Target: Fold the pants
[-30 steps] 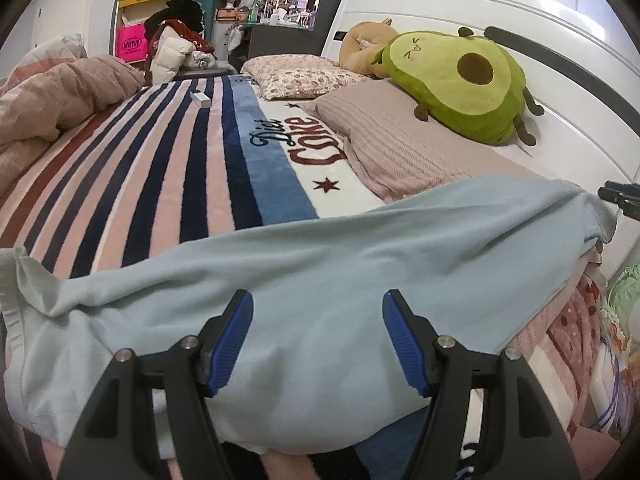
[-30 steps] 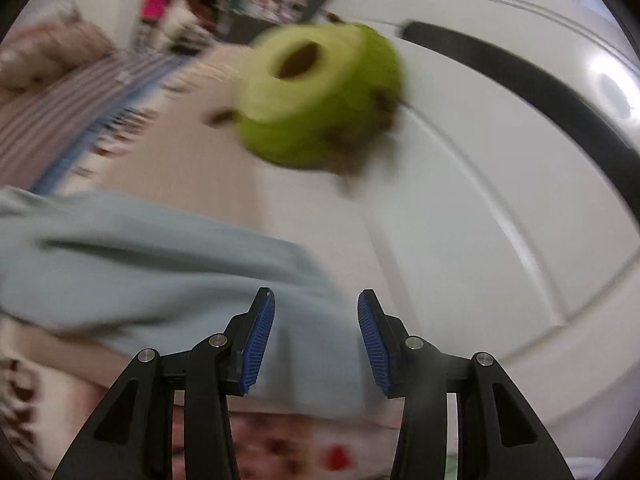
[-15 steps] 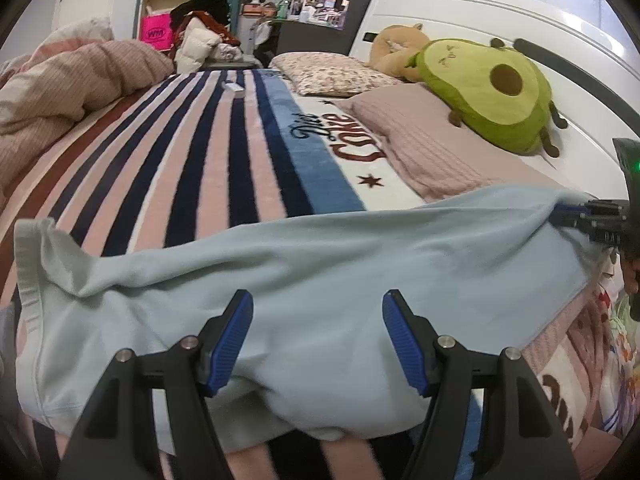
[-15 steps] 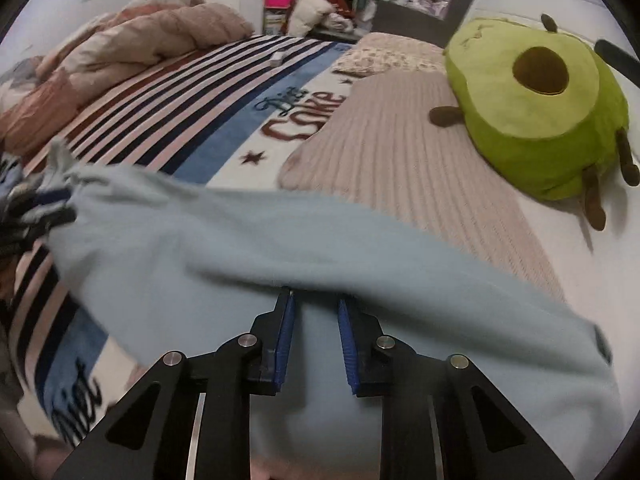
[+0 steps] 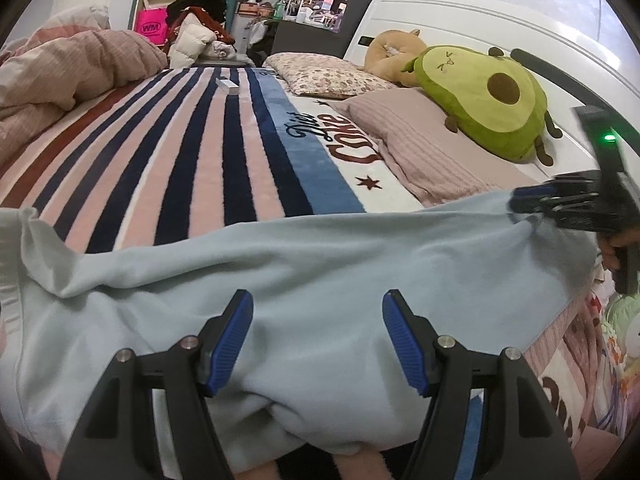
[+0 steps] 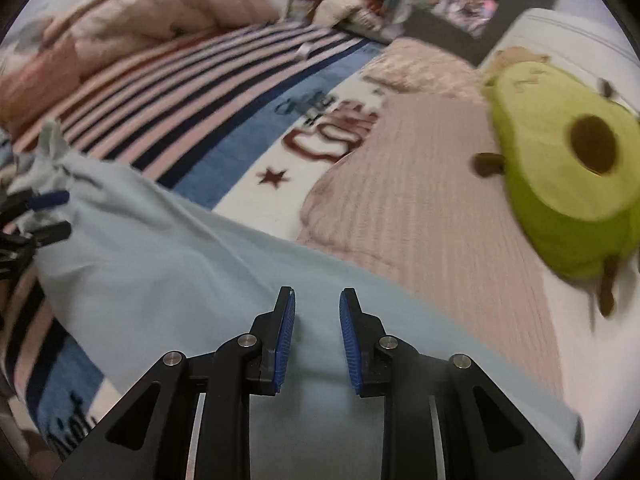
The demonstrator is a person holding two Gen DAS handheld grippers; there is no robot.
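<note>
The room is a bedroom, and the bed is covered by a striped blanket (image 5: 192, 152) with pink, dark blue and white bands and the words "Diet Coke" on it. The light blue pants (image 5: 320, 280) lie spread across the near part of this blanket, reaching from the 9 o'clock edge to the 3 o'clock side in the left wrist view. The left gripper (image 5: 318, 338) hangs just over the cloth with its blue pads wide apart, and nothing is between them. The right gripper (image 6: 317, 334) has its pads close together with a small gap, right over the pants; I cannot tell if it is pinching the cloth. In the left wrist view, the right gripper shows at 3 o'clock, touching the far end of the pants, where the cloth is bunched up. In the right wrist view, the left one peeks in at 9 o'clock by the other bunched end. Past the pants, toward 1 o'clock, lies a pink ribbed pillow (image 5: 424, 148), and a green avocado plush (image 5: 488, 100) rests on it against the white headboard (image 5: 460, 20). A flowery pillow (image 5: 328, 80) and a tan plush toy (image 5: 392, 54) sit farther back. A small white box (image 5: 227, 85) lies on the stripes at 12 o'clock. A pink quilt (image 5: 68, 68) is piled up at 10 o'clock. The right wrist view is blurry.
</note>
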